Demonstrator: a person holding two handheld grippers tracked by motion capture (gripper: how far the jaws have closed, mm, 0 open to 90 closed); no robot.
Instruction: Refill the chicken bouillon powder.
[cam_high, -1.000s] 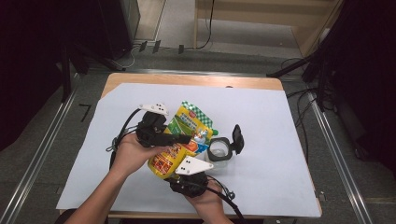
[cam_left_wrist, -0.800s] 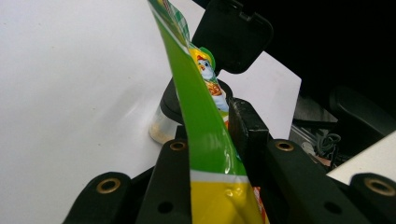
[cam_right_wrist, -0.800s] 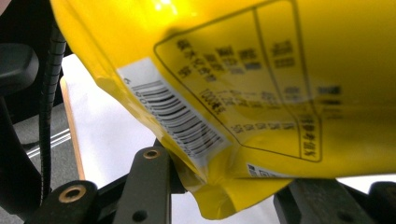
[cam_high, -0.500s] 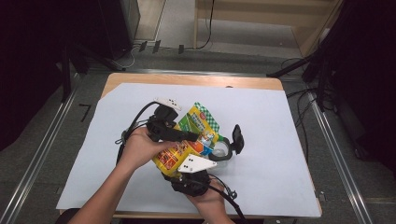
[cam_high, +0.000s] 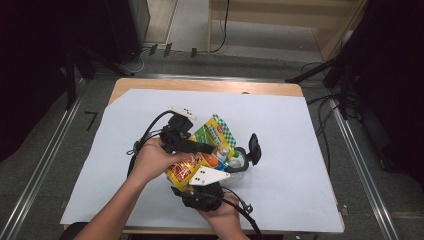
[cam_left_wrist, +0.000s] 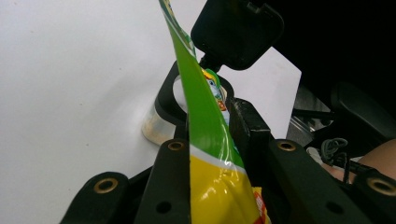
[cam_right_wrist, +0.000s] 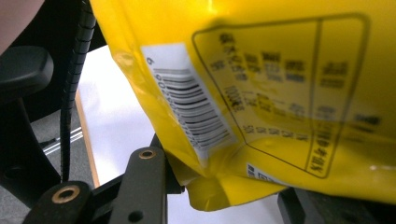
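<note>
- The yellow and green snack bag (cam_high: 200, 157) was held up over the middle of the white worktop (cam_high: 300, 150), between both hands.
- The left tongs (cam_left_wrist: 210, 140) were clamped on the green top part of the bag.
- The right tongs (cam_right_wrist: 219, 196) were clamped on the yellow bottom end, near the person.
- A clear tub (cam_high: 239, 161) with a black rim sat just to the right of the bag, its black lid (cam_high: 254, 148) flipped up.
- The bag looked picked up already. It was not in the tub yet, so I think that part was left.
</note>
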